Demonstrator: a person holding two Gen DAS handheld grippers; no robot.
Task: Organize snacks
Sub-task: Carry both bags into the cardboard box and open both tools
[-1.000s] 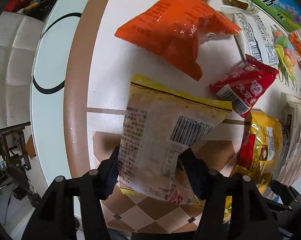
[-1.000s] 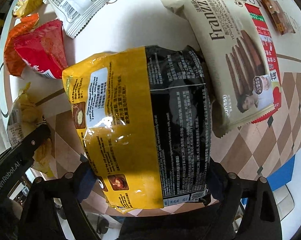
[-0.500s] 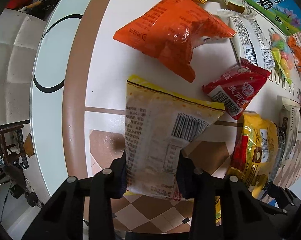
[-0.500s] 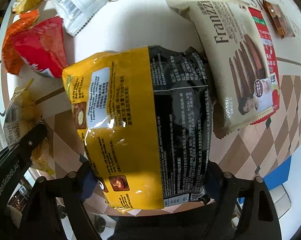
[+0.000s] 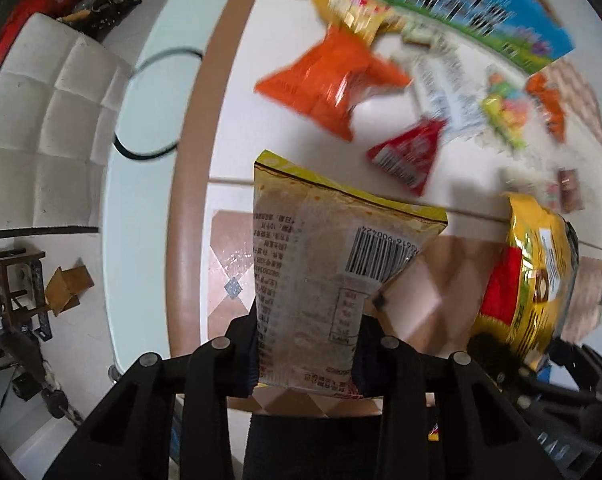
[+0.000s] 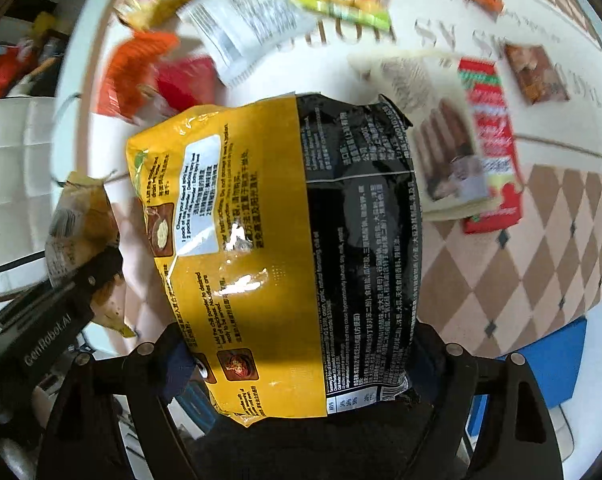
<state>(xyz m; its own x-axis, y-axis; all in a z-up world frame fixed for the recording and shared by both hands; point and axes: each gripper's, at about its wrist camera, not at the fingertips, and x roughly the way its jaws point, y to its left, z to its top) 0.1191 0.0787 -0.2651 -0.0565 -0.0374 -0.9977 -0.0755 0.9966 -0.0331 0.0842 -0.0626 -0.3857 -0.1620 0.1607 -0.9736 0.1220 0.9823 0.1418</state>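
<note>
Above the near edge of the table (image 5: 189, 152), where the checkered band runs, I have a packet in each tool. My left gripper (image 5: 305, 360) is clamped down tight on the lower end of a pale yellow-rimmed snack packet (image 5: 317, 248) with its barcode side facing me — the jaws pinch it narrow, and it hangs clear of the tabletop. My right gripper (image 6: 301, 376) stands wide around the bottom of a large yellow-and-black noodle pack (image 6: 285, 248), both pads pressed against its sides, the pack lifted off the surface.

The risk I see is slip. The noodle pack is broad, glossy and held only at one end, so a quick swing could let it pivot or slide out. The pale packet is soft; squeezing it this hard may crush what is inside. The two loads also hang near each other, and a careless turn could knock them together.

The rest lie loose toward the far side of the table: an orange bag (image 5: 333, 80), a small red packet (image 5: 409, 152), a white packet (image 6: 245, 28), a cream biscuit pack (image 6: 441, 148). A green-and-blue carton (image 5: 441, 8) lies along the far edge. I see no bin or basket to sort into, so I cannot tell where these go.
</note>
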